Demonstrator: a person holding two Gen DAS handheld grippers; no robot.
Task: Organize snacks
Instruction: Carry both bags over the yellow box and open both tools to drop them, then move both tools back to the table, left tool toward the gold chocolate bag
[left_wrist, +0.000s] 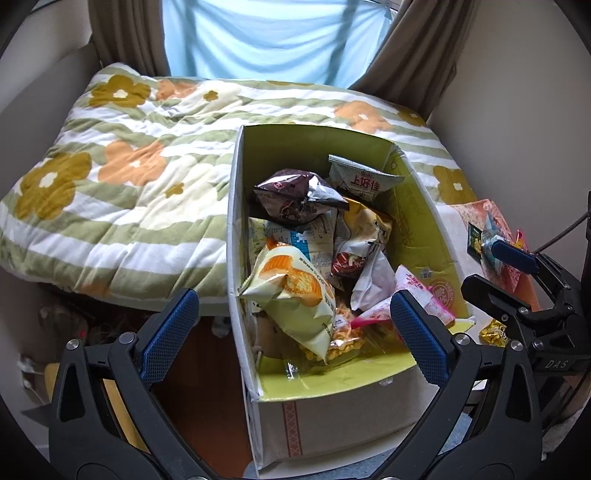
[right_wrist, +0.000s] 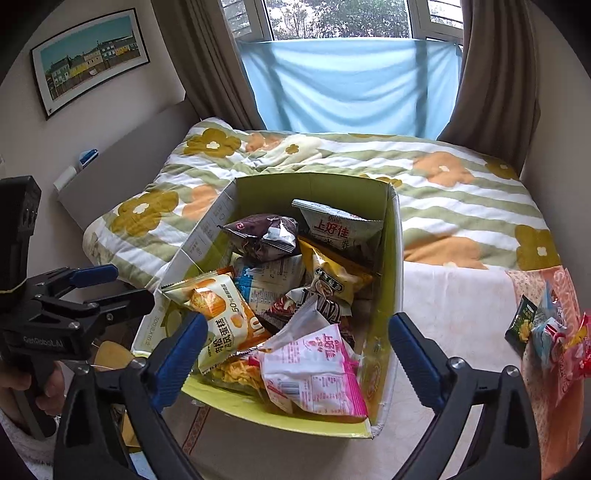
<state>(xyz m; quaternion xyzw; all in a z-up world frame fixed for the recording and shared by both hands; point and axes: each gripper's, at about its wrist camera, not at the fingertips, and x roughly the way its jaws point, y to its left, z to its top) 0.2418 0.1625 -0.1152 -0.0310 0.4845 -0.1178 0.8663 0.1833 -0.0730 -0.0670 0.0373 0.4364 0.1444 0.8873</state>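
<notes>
Both claws, left (left_wrist: 295, 332) and right (right_wrist: 295, 354), are being held wide open and empty over the green-lined cardboard box (right_wrist: 391, 258) where most crinkly snack packets (right_wrist: 314, 373) are already being kept, while several small packets (right_wrist: 546, 328) are left outside on the bed.

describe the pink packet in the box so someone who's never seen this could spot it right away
Find the cardboard box with the lime-green lining standing at the foot of the flowered quilt. In its near corner, on top of the heap, lies the pink and white snack packet. It is the only pink packet inside; its neighbours are orange, yellow and brown.
</notes>
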